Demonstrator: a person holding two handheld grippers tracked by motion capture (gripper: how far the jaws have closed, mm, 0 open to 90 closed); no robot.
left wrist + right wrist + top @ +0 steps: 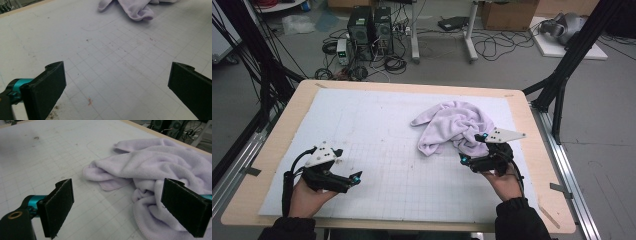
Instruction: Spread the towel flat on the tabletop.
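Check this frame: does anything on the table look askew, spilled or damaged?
The lilac towel lies crumpled in a heap on the white grid mat, not spread flat. The mat carries dark smudges and small reddish specks. Nothing looks spilled or broken. Both the left gripper and right gripper are open.

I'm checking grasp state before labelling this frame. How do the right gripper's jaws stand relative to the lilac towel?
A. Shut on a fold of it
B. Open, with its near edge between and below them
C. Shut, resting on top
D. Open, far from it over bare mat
B: the right gripper has its jaws spread wide, with the crumpled lilac towel lying between and below them, not pinched.
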